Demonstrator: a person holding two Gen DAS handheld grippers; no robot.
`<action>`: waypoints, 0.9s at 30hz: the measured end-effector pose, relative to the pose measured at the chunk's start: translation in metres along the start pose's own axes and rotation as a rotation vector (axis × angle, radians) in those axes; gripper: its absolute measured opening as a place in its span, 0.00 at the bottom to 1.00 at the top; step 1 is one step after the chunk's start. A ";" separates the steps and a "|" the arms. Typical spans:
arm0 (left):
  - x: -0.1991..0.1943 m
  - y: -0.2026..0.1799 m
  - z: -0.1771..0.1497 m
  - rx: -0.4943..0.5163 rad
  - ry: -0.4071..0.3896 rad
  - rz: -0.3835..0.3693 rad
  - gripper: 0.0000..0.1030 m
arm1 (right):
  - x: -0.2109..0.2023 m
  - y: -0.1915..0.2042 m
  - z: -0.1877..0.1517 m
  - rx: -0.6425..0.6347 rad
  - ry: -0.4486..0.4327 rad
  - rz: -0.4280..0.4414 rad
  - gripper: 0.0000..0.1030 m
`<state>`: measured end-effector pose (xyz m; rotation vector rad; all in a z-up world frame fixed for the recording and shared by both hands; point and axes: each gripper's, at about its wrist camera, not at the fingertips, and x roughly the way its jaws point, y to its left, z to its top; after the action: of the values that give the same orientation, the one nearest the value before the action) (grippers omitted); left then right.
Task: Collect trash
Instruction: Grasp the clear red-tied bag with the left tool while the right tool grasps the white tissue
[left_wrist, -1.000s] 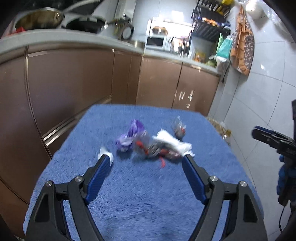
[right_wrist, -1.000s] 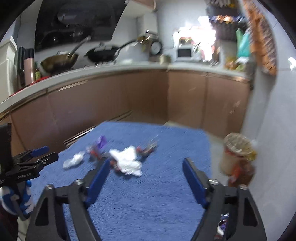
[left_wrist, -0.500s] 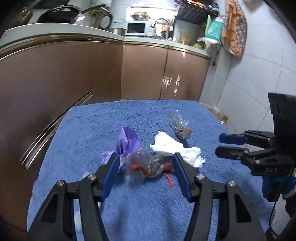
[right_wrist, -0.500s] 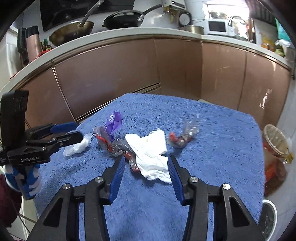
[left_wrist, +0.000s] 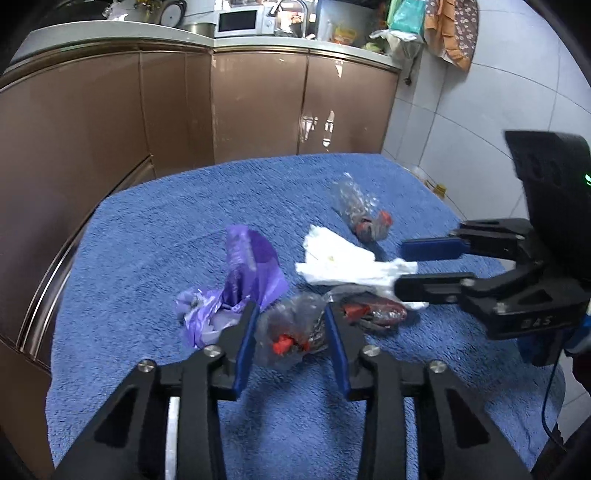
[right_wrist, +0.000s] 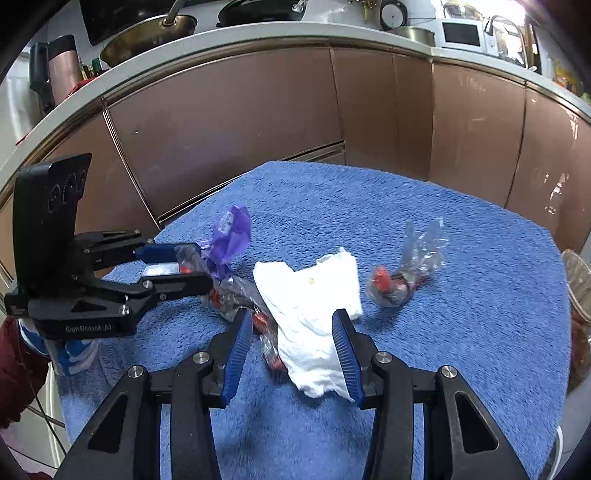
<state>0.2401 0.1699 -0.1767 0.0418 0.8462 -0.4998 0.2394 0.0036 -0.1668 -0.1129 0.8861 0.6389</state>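
A pile of trash lies on the blue towel-covered table (left_wrist: 147, 240): a purple bag (left_wrist: 251, 273), a white tissue (left_wrist: 336, 258), and clear plastic wrappers with red bits. My left gripper (left_wrist: 290, 308) is closing, and its pads touch both sides of one clear wrapper (left_wrist: 291, 332). My right gripper (right_wrist: 291, 314) straddles the white tissue (right_wrist: 310, 295). The tissue brushes its right pad, and a gap shows at the left pad. A second wrapper (right_wrist: 236, 295) lies between the two grippers. A third wrapper (right_wrist: 402, 273) lies apart on the right.
Brown kitchen cabinets (left_wrist: 258, 110) curve around the far side of the table under a cluttered counter. A plastic-lined bin (right_wrist: 576, 288) stands off the table's right edge. Grey floor tiles (left_wrist: 461, 155) lie beyond the right corner.
Both grippers came down and forward onto the trash pile. Their jaws narrowed, the left around the clear wrapper and the right around the white tissue.
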 end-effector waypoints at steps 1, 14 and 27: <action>0.002 -0.003 -0.001 0.007 0.008 -0.003 0.26 | 0.006 0.000 0.001 -0.005 0.009 0.000 0.41; -0.010 -0.011 -0.013 -0.013 0.014 0.002 0.06 | 0.014 -0.013 -0.015 0.004 0.071 -0.021 0.06; -0.074 -0.016 -0.025 -0.062 -0.056 0.038 0.04 | -0.063 0.000 -0.031 0.039 -0.043 -0.040 0.04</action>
<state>0.1744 0.1914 -0.1377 -0.0132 0.8038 -0.4365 0.1893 -0.0369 -0.1392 -0.0809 0.8522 0.5841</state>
